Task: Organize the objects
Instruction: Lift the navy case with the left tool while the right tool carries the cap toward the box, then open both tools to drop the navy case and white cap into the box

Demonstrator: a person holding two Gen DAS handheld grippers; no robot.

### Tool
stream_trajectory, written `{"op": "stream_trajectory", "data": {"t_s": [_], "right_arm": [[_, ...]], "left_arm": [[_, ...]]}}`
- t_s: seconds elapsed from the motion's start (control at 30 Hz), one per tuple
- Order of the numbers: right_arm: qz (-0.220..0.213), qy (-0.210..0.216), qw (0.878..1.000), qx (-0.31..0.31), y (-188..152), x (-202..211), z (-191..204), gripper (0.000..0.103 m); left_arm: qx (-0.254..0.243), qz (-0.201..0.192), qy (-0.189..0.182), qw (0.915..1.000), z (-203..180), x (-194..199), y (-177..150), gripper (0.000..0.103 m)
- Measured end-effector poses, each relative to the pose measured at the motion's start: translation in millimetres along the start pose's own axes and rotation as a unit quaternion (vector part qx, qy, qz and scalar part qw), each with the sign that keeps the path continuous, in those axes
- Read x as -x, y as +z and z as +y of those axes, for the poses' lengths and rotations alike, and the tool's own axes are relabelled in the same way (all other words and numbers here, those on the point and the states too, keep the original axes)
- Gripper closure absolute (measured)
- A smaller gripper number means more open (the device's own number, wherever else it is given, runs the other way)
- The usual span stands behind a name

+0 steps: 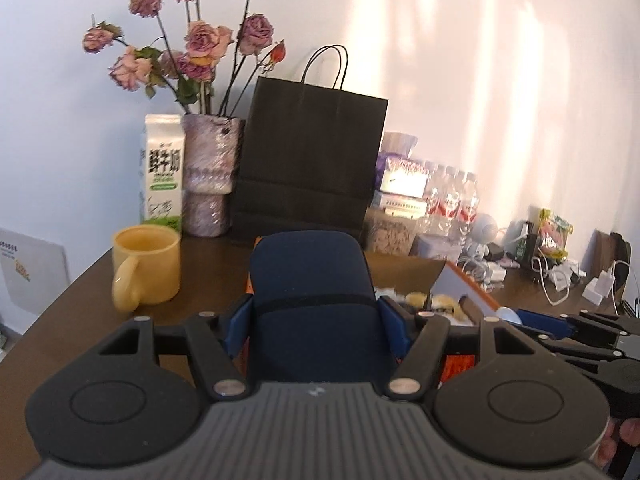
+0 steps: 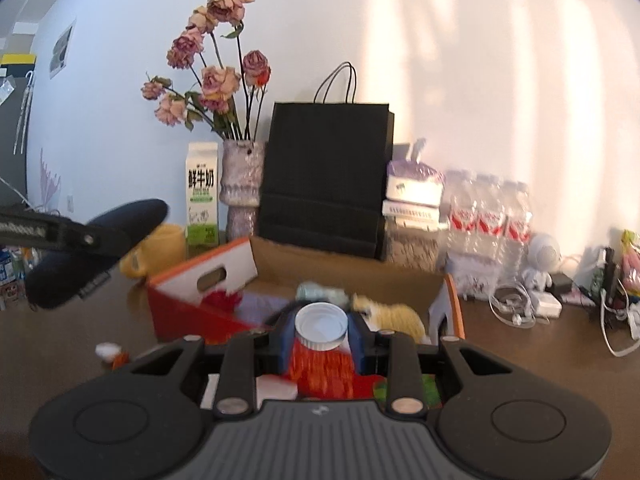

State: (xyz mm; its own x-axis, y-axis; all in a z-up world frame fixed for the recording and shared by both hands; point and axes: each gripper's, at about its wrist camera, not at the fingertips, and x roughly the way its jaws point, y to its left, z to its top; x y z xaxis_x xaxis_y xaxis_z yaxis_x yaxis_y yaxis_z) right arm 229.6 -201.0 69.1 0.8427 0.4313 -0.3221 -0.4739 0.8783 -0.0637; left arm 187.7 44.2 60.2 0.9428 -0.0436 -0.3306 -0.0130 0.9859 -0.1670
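mug (image 1: pixel 146 266), yellow, far left on brown table (image 1: pixel 60 320), handle toward camera; milk carton (image 1: pixel 162 172) and vase of dried roses (image 1: pixel 210 176) behind it by wall. left gripper (image 1: pixel 316 320) clamped on dark blue case (image 1: pixel 312 296), pads pressing both its sides, case lifted above table. black paper bag (image 1: pixel 312 168) centre far. open cardboard box (image 2: pixel 348 268) mid-table, soft yellow item inside. right gripper (image 2: pixel 320 344) closed on red bottle with white cap (image 2: pixel 322 340), near box front edge. water bottles (image 2: pixel 488 216), cables far right.

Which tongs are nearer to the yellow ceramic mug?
Left. The left tongs, gripping a dark blue case, are beside the yellow ceramic mug; the right tongs are farther away.
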Motion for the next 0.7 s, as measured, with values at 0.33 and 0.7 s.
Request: {"op": "stream_trajectory", "data": {"t_s": [0.33,0.7], "right_arm": [[-0.007,0.013,1.000,0.009,40.3,-68.7,8.2,0.076],[0.008,0.025,0.999,-0.039,37.0,-132.0,-5.9,0.076]], "left_arm": [[0.011,-0.015,0.005,0.9998,-11.1,-72.3,27.0,0.036],[-0.006,-0.003,0.013,0.9999,-17.5,-138.4,22.5,0.036]]}}
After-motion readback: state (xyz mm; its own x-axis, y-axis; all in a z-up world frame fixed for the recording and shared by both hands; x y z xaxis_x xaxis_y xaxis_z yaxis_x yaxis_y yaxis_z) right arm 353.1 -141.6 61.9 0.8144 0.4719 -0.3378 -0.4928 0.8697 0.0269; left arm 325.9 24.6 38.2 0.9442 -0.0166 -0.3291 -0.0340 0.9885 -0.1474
